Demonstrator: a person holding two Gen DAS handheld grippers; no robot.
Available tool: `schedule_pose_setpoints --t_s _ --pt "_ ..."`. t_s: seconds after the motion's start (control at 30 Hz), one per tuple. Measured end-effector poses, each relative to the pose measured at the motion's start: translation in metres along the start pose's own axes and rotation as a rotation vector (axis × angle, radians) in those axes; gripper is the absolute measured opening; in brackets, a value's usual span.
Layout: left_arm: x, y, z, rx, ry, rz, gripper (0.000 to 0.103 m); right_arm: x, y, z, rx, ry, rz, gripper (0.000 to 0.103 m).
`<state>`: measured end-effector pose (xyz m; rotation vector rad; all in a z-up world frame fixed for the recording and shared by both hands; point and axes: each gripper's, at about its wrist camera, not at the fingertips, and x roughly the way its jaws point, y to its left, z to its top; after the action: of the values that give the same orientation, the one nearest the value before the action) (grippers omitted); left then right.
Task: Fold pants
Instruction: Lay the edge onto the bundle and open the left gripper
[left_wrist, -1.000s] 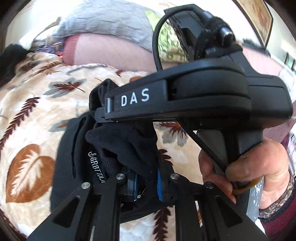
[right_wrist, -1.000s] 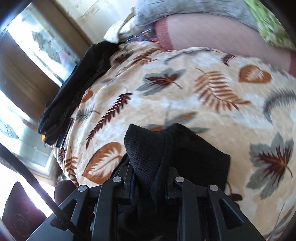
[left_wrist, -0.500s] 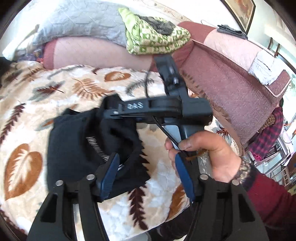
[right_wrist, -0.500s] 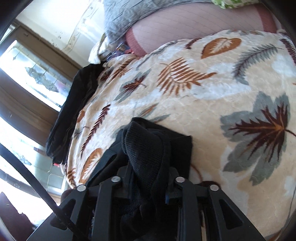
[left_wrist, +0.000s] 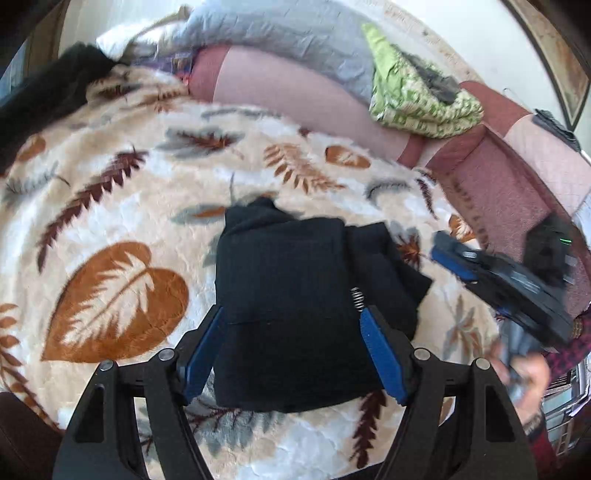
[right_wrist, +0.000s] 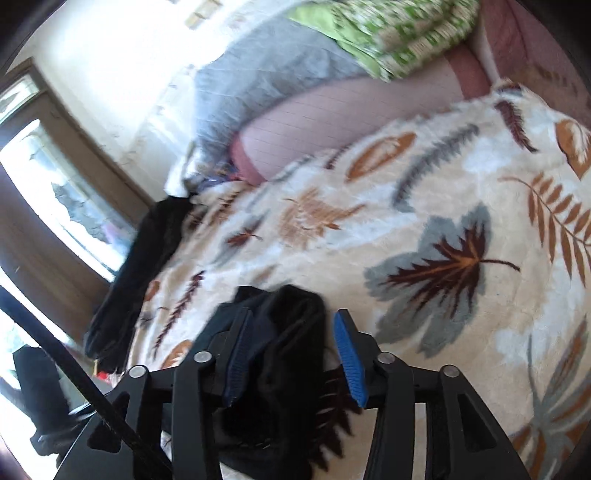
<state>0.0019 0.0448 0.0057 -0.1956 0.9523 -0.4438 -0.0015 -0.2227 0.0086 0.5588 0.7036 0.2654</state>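
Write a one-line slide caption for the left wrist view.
Open left gripper over black pants folded on a leaf-print blanket, the open right gripper off to the side.

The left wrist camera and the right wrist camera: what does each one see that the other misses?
Only the left wrist view shows the whole folded pants lying flat, the right gripper off to the side, and the person's hand. Only the right wrist view shows the window and its own open gripper around a bunched edge of the pants. Both show the leaf blanket, the green cloth, the grey pillow and the dark garment at the blanket's edge.
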Motion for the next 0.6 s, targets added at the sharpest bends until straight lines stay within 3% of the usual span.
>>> schedule_pose_setpoints --t_s 0.1,0.27,0.3,0.37,0.6 --pt "0.017 0.003 -0.009 -0.009 0.055 0.050 0.073 0.002 0.027 -0.012 -0.077 0.030 0.060 0.046" --pt "0.005 0.001 -0.013 -0.002 0.026 0.036 0.073 0.036 0.049 -0.040 -0.190 0.145 -0.035 0.047" --pt "0.003 0.002 -0.012 -0.006 0.021 0.035 0.073 0.041 0.049 -0.044 -0.186 0.163 -0.017 0.044" --pt "-0.003 0.006 -0.009 -0.022 0.007 0.038 0.073 0.045 0.048 -0.049 -0.162 0.189 0.020 0.004" --pt "-0.002 0.008 -0.001 -0.012 -0.005 0.043 0.074 0.011 0.023 -0.049 -0.056 0.120 0.004 0.004"
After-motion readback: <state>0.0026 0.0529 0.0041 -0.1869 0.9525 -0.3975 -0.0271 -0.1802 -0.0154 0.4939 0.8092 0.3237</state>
